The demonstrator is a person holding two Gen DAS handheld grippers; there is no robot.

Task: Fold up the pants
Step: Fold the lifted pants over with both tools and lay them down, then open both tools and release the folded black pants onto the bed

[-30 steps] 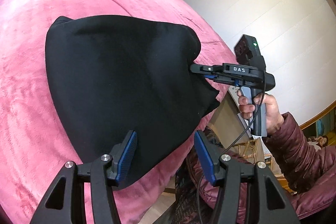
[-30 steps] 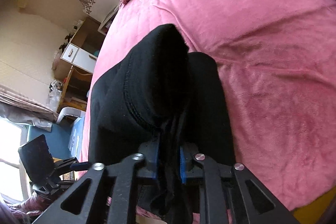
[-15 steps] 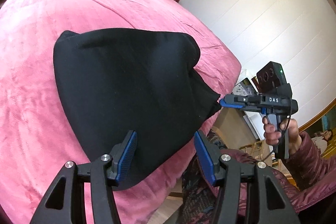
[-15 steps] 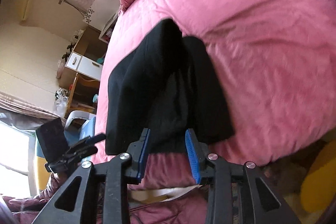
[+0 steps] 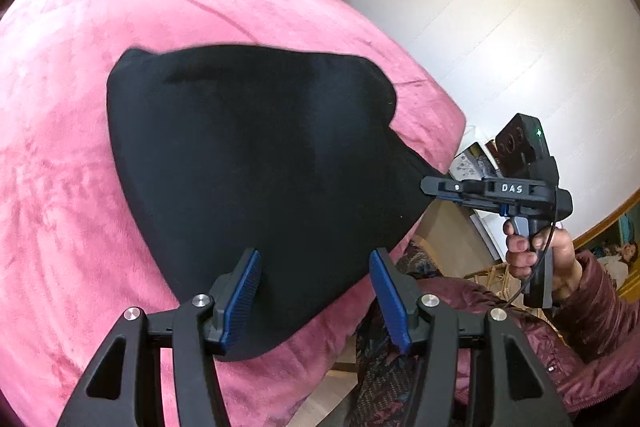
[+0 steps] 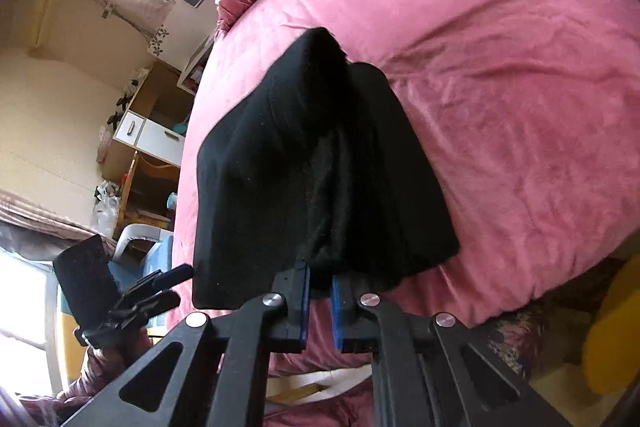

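Pants (image 5: pixel 256 163) lie flat from left; right view (image 6: pixel 320 163) shows stacked folds.

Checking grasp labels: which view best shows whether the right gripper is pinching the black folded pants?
The right wrist view: the right gripper has closed on the hem of the black folded pants. The left wrist view shows it side-on at the corner, contact hidden.
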